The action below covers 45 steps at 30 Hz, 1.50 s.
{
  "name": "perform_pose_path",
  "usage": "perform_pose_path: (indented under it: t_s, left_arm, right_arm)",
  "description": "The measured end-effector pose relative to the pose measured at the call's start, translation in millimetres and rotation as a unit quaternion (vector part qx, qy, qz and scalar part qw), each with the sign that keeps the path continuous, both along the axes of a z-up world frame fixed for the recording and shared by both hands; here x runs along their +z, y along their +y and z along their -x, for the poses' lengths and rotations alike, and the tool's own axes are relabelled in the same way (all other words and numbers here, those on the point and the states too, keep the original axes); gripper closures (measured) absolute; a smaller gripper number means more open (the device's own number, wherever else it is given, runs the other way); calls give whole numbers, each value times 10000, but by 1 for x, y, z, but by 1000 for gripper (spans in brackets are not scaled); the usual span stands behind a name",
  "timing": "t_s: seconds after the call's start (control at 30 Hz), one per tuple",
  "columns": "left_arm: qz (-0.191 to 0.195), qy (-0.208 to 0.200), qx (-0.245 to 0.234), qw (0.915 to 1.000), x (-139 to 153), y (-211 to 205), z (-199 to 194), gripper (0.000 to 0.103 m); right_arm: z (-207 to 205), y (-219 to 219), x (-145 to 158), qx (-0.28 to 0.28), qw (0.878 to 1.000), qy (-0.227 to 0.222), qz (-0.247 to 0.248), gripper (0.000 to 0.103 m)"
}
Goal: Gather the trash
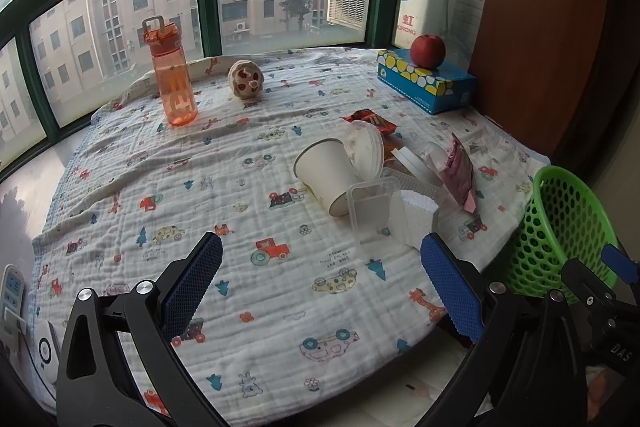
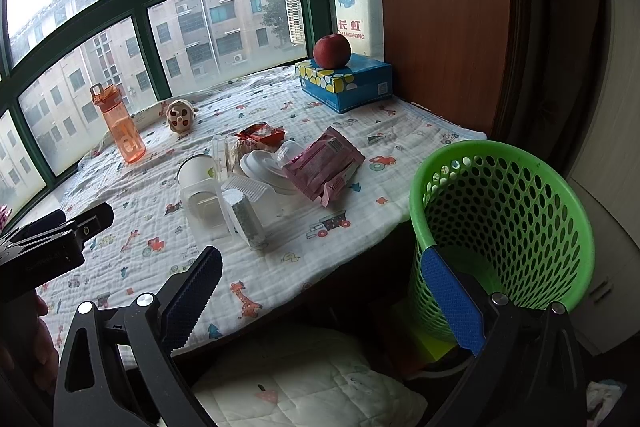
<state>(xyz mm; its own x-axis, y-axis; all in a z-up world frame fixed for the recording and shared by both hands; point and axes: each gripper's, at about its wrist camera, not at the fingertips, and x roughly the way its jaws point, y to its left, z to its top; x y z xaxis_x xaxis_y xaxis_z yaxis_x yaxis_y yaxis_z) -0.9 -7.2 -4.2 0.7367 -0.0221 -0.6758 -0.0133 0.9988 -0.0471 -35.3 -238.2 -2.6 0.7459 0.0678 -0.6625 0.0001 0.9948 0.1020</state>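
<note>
**Both hands empty, trash heaped on the cloth beside the basket**

My left hand-held gripper [image 1: 321, 269] hovers over the near part of the tabletop [image 1: 36, 195], its blue-padded fingers spread wide with nothing between them. My right hand-held gripper [image 2: 322, 279] is just as wide and also empty; its right finger sits in front of the green basket [image 2: 500, 223], which stands off the right edge of the tabletop, just beside it.

The trash lies in one pile on the printed cloth [image 1: 240, 195], near the right side. A white paper cup [image 1: 326, 177] lies on its side, mouth toward the window, touching a clear round lid [image 1: 366, 149]. Just in front of it sits a clear plastic box [image 1: 370, 213] with a white foam piece [image 1: 416, 217] leaning against it. A pink wrapper [image 2: 320, 167] rests on the right of the pile, partly over a white lid [image 2: 264, 163], and a red wrapper [image 2: 262, 135] lies behind, toward the window.

Well apart from the pile, an orange water bottle [image 1: 170, 77] stands upright at the far left, with a small round toy [image 1: 246, 79] near it. At the far right corner a red apple [image 1: 428, 51] sits on top of a blue tissue box [image 1: 428, 85].
</note>
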Motion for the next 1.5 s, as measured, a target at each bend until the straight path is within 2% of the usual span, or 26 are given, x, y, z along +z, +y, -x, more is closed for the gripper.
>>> perform_pose_path:
  t_s: [1.5]
  left_arm:
    - [1, 119, 8, 9999, -8, 2, -6, 5]
  right_arm:
    - [-8, -6, -12, -40, 9999, 119, -70, 6]
